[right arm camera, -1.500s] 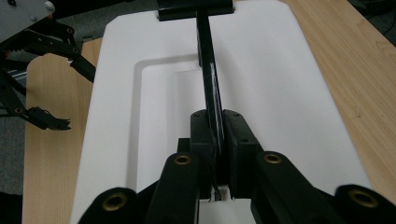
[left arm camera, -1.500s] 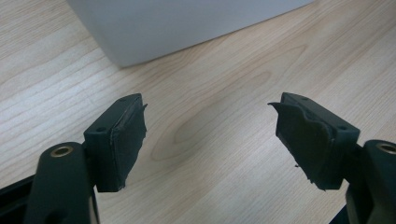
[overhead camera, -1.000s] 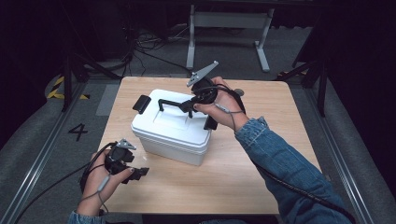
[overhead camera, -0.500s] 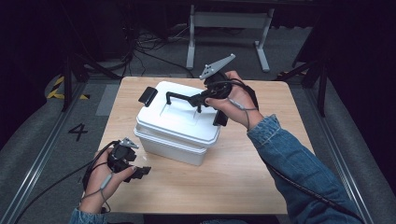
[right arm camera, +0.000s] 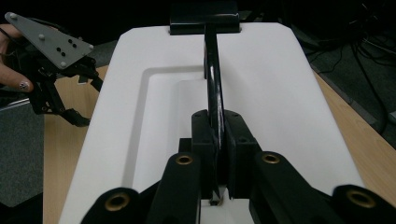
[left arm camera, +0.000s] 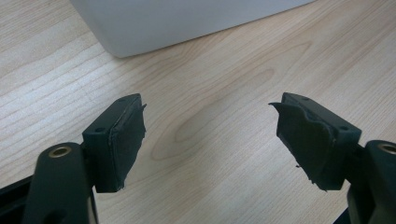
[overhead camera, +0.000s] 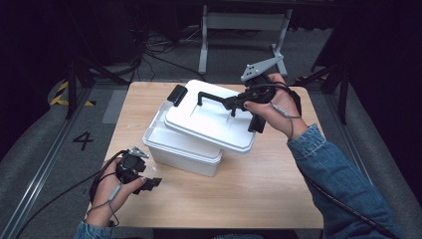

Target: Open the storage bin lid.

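The right gripper (overhead camera: 238, 103) is clamped tight on the black handle (overhead camera: 214, 95) of the white lid (overhead camera: 209, 123), holding it tilted and shifted right over the white box (overhead camera: 174, 147) at mid-table, likely to free the opening. The left gripper (overhead camera: 149, 183) rests near the left front corner, jaws wide and empty, clear of the box
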`<state>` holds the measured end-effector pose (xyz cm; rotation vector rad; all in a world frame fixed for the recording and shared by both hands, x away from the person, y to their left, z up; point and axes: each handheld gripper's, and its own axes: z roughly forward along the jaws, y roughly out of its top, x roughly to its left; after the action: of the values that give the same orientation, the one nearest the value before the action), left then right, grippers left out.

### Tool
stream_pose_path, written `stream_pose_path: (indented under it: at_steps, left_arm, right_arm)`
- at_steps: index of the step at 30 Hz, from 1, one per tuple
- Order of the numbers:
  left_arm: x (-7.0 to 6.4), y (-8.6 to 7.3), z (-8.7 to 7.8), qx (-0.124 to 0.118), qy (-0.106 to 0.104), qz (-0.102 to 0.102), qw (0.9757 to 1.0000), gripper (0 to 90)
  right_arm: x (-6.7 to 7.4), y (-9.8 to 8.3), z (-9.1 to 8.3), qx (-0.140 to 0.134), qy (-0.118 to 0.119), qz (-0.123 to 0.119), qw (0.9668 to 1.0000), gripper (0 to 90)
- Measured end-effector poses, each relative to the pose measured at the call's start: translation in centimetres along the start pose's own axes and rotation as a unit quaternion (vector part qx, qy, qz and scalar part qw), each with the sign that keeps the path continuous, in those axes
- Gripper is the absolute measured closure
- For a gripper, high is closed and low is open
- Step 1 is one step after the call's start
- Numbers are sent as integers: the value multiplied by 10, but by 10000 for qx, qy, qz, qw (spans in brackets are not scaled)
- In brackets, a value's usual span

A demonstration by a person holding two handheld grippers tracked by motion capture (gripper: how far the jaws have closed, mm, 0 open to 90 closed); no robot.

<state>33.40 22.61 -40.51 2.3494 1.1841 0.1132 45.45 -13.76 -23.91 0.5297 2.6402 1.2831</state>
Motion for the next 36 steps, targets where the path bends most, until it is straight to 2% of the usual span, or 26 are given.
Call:
stream_pose_path:
  at_steps: [20, 36]
  left_arm:
    - [1, -1, 3, 50, 7, -47, 10000, 244]
    - [2, 0, 5, 116, -6, -46, 9999, 244]
  right_arm:
    - [-18, -48, -54, -18, -445, 303, 9985, 849]
    - [-32, -93, -92, -68, -760, 624, 9951, 849]
